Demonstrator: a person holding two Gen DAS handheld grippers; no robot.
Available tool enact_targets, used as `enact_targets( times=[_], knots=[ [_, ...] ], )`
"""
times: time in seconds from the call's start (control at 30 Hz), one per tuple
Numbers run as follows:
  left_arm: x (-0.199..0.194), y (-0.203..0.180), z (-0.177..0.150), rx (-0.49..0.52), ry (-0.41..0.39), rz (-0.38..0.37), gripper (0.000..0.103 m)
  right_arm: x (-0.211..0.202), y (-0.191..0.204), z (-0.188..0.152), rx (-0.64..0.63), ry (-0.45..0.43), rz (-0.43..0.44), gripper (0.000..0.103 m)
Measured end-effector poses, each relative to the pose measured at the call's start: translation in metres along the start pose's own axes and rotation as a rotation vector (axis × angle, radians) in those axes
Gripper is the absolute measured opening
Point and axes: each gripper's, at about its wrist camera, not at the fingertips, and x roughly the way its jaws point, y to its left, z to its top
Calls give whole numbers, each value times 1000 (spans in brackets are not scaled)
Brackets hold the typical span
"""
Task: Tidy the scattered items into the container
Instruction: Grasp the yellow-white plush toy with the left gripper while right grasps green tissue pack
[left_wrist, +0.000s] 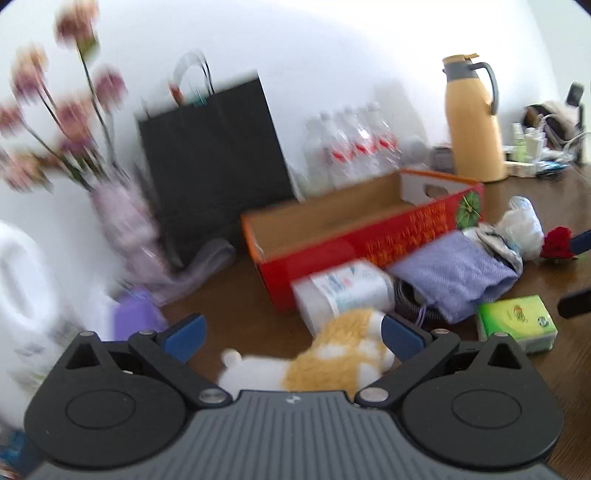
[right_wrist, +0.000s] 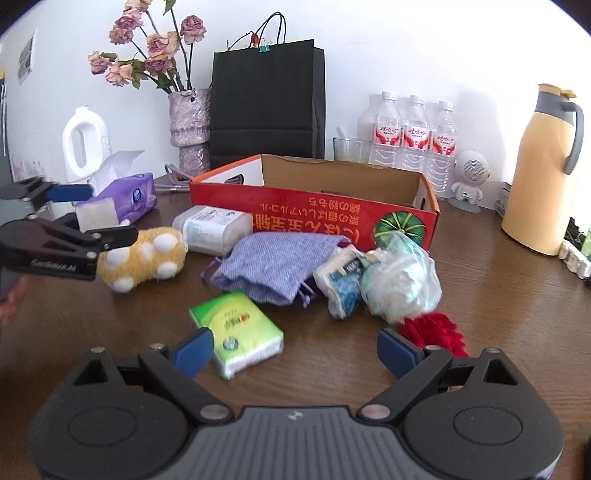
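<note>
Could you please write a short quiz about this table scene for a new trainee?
1. True or false: the red cardboard box already holds the green tissue pack.
2. Which item lies between the open fingers of the left gripper? A) yellow plush toy B) purple cloth pouch C) red flower
3. How many water bottles stand behind the box?

Key: 1 false, the pack lies on the table. 2 A. 3 three visible from the right wrist camera.
</note>
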Motion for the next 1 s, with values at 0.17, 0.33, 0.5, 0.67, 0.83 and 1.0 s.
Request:
enact_targets(
  times=[0.17,0.33,0.5,0.67,0.83,1.0],
  knots=[
    [-19,-12,-4,-252,159,-105,103,10,-7,3,56,42,36,95],
    [-84,-41,10,-154,2,-251,103,2,-10,-1,-6,31,37,96],
    [-41,-14,-4,99,15,-212,103,18,-3,0,-55,87,102,95],
    [-11,0,-6,-60,192,-240,96,28,7,5,-44,74,151,95],
    [-61,-36,3,-97,118,-341,103,21,9,4,-58,60,169,95],
    [-30,-39,0,1,181,-164,103,43,11,10,-80,111,182,85]
  ],
)
